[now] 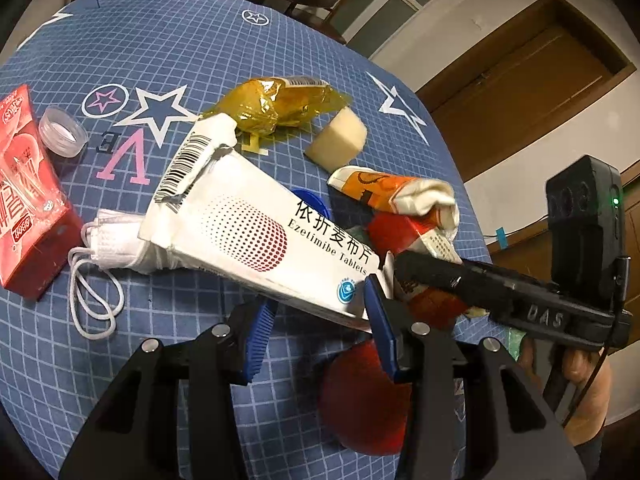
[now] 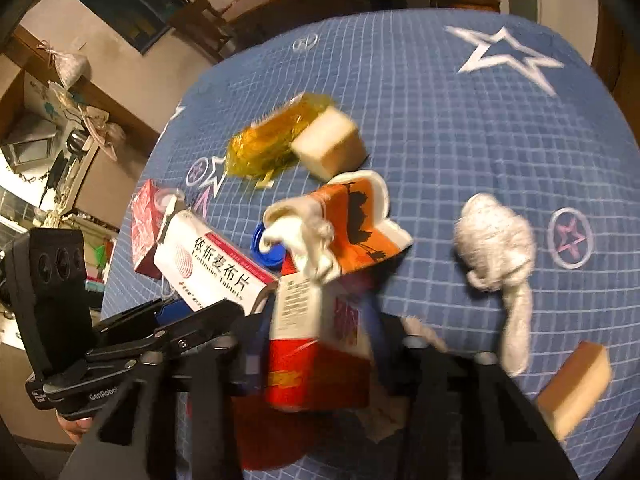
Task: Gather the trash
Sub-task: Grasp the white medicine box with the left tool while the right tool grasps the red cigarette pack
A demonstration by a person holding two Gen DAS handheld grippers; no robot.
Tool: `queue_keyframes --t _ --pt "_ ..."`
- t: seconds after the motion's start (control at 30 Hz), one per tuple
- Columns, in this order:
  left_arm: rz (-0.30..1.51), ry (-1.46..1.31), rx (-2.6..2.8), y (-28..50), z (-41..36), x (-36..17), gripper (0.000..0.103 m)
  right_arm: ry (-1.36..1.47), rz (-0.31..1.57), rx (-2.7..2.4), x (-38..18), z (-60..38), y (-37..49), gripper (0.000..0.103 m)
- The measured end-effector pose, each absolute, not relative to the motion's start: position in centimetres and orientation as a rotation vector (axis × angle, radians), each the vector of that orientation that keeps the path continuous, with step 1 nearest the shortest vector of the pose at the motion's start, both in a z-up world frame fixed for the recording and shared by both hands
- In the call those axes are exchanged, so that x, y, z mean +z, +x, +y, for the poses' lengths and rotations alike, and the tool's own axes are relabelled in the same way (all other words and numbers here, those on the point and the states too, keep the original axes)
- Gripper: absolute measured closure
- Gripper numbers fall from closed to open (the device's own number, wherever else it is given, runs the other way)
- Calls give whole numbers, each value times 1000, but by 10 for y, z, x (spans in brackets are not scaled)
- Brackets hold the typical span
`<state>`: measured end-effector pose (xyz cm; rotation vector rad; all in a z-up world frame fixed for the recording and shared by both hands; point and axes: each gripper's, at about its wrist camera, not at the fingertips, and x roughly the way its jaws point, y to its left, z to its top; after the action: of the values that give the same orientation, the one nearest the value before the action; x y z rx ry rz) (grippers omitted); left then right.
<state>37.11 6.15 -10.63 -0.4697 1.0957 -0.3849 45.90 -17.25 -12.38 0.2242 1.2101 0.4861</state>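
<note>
1. Two grippers meet over the near middle of my blue star-print tablecloth (image 1: 168,40). My left gripper (image 1: 320,320) clamps the near corner of a white tablet box (image 1: 256,228), which slants up and away to the left. My right gripper (image 2: 316,344) squeezes a crumpled red-and-white carton (image 2: 316,336).
2. Crowding that spot: an orange-and-white wrapper (image 2: 352,228) lies draped over the carton's far end, a blue bottle cap (image 2: 266,246) is wedged between wrapper and box, and a white face mask (image 1: 116,236) sits under the box's far left end.
3. Count: one red juice carton (image 1: 28,200) at far left, one clear plastic lid (image 1: 64,132) beside it, one yellow cellophane wrapper (image 1: 276,100), two sponge blocks, a pale one (image 1: 340,140) touching the cellophane and a tan one (image 2: 576,384) near right, and one white cloth wad (image 2: 496,244) lying alone on the right.
4. A red rounded object (image 1: 360,396) under my left gripper is half hidden; I can't name it. The right view is blurred, so the carton's print is unreadable, and the tan sponge is smeared.
</note>
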Motion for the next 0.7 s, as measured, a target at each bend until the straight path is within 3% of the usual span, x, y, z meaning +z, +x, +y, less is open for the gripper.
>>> queue_keyframes --t 0.07,0.33,0.7 --pt "1084 -469 -387 369 62 -105 67 255 1165 499 -117 -181 455 80" --pt "993 -425 -396 355 54 -83 84 308 957 539 -89 -211 411 80" --pt "827 -365 -328 306 59 -53 86 81 626 434 -36 -211 313 80"
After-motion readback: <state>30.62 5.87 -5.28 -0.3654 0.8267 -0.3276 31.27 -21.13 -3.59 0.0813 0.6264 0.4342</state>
